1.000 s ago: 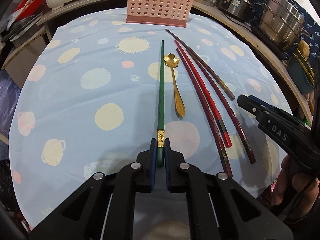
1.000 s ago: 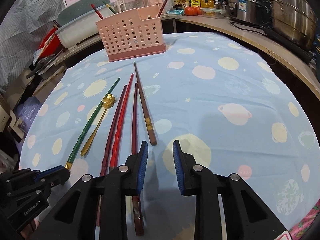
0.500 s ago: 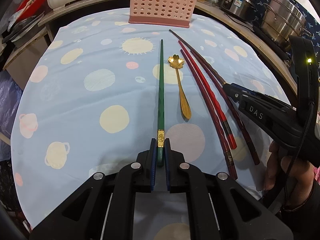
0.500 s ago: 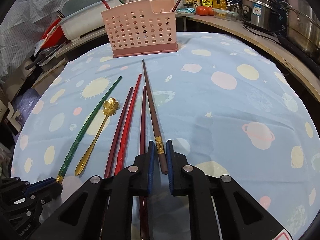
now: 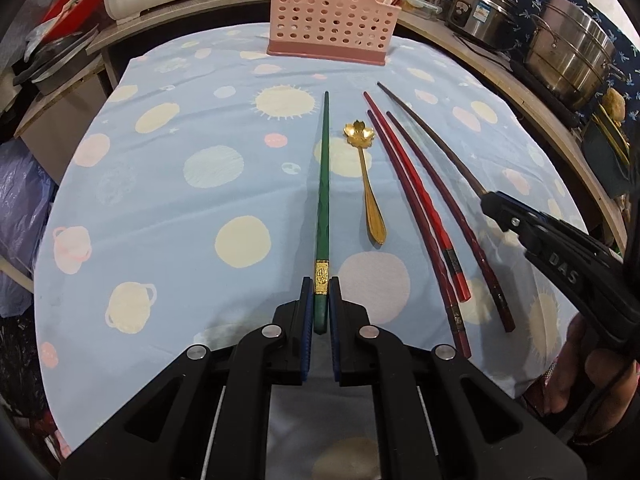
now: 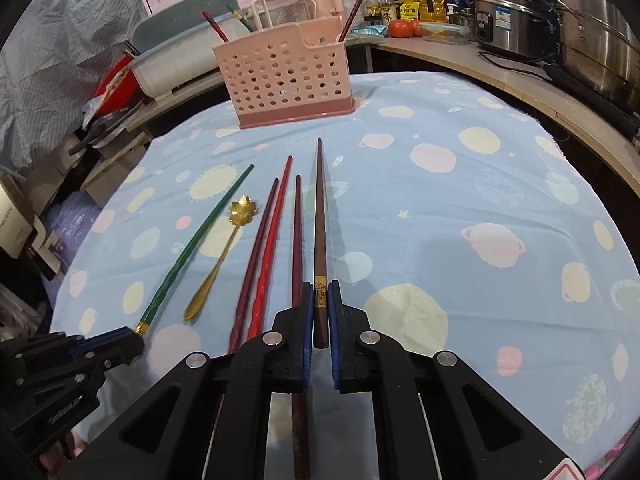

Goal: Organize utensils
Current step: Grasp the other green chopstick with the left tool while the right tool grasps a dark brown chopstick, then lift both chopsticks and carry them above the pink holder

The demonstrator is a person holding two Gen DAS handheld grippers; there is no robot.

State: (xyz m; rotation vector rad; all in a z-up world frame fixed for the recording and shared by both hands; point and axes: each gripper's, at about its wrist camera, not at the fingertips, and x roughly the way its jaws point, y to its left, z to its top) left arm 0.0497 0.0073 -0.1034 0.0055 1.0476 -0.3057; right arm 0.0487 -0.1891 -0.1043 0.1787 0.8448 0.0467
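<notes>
We hold two chopsticks at once. Our left gripper is clamped on the butt end of the green chopstick, whose long axis runs straight away from us along the fingers, tip aimed at the pink basket at the far edge of the blue cloth. Our right gripper is closed on the butt of the brown chopstick, just behind its gold band; it too points lengthwise toward the basket.

Between the two, flat on the cloth and roughly parallel, lie the gold spoon, flower bowl toward the basket and handle toward us, and three red chopsticks, tips also toward the basket. The basket already holds a few chopsticks standing tilted.

Writing: the right gripper's arm, seen from the left camera, reads "DAS". Labels on the bottles and the steel cooker behind are too small to read.

A second ago the right gripper stood open above the cloth, short of the brown chopstick; half a second ago it had closed on it. Now the brown chopstick's tip looks lifted off the cloth, with a shadow beside it. The left grip on the green chopstick has stayed the same throughout.
</notes>
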